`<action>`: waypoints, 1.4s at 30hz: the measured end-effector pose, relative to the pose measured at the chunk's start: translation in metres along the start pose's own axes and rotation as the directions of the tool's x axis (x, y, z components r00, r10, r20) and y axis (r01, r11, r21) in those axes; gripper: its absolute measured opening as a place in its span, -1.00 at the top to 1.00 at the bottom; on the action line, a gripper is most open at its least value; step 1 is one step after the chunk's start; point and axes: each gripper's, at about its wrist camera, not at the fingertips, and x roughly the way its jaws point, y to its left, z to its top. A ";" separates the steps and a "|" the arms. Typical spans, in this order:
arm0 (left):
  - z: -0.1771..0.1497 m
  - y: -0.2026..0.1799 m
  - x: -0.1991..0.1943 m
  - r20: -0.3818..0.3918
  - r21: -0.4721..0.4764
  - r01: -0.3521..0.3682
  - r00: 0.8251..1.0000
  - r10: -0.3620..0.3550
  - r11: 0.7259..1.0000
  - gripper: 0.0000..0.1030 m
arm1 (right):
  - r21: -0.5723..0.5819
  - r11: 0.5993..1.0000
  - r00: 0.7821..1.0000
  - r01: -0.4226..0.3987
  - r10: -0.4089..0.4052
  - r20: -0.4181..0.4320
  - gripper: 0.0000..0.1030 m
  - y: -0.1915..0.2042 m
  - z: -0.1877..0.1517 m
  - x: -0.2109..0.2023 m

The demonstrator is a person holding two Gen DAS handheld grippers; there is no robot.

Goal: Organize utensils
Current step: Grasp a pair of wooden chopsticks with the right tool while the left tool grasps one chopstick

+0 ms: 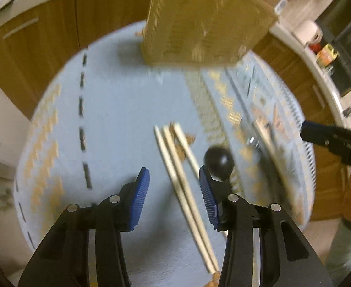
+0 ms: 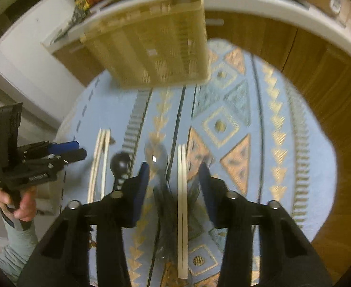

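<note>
Left wrist view: the left tool points steeply down at a round desk under a pale blue patterned cloth; its blue pads stand apart and grip nothing, and a bundle of wooden chopsticks lies on the cloth in the gap between them, untouched. Just right of the right-hand pad rests a black spoon, bowl up. Farther right, blurred, lie more utensils, and the right tool enters from the frame edge. At the far side of the desk stands a woven basket. Right wrist view: the right tool also points down with its pads spread and holding nothing; between them lie a metal spoon and a second pair of pale chopsticks, both flat on the cloth. To the left are the black spoon and the first chopstick bundle, then the left tool gripped by a hand in a grey sleeve. Beyond, the basket sits near the far edge, in front of wooden cabinets.
</note>
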 end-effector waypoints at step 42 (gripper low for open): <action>-0.004 -0.018 0.017 0.094 0.095 -0.180 0.981 0.171 0.979 0.88 | -0.065 0.997 0.992 0.052 -0.058 -0.109 0.63 0.009 -0.004 0.062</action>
